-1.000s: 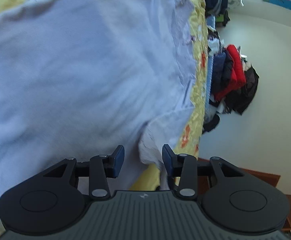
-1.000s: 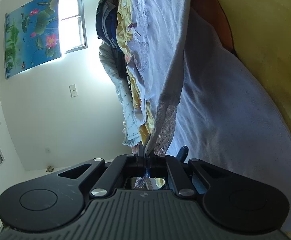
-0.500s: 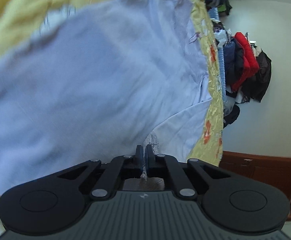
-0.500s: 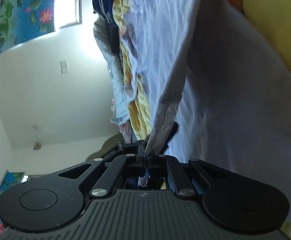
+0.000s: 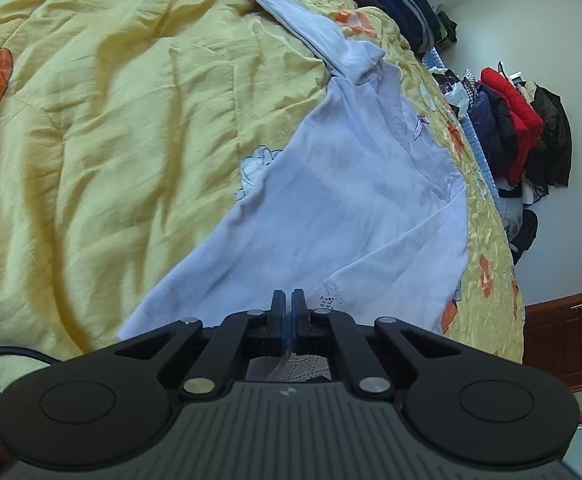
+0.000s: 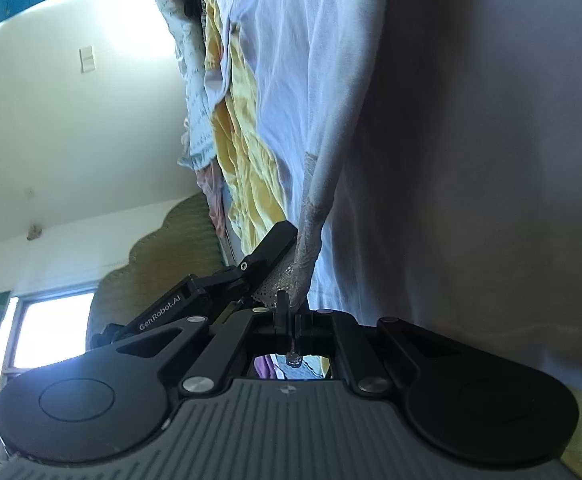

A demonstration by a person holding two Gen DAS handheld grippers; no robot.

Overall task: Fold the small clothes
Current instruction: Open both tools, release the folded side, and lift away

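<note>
Can't see the pinched bit of the white garment [image 5: 355,208] behind the left gripper [image 5: 288,304] pads – only lace poking out past them. Same at the right gripper [image 6: 287,320]: hem swallowed between the closed fingers, rest of the cloth blurry and cut off at the frame's right edge. Clothes pile [image 5: 519,136] far right of the left tool too small to sort out – just red and dark lumps.

The left black two-finger gripper [image 5: 289,304] is pinching its blue-padded jaws together on a lace-trimmed white cotton garment [image 5: 343,200]. The right black two-finger gripper [image 6: 289,320] is clamping the same garment's lace edge, beside the left one.
</note>
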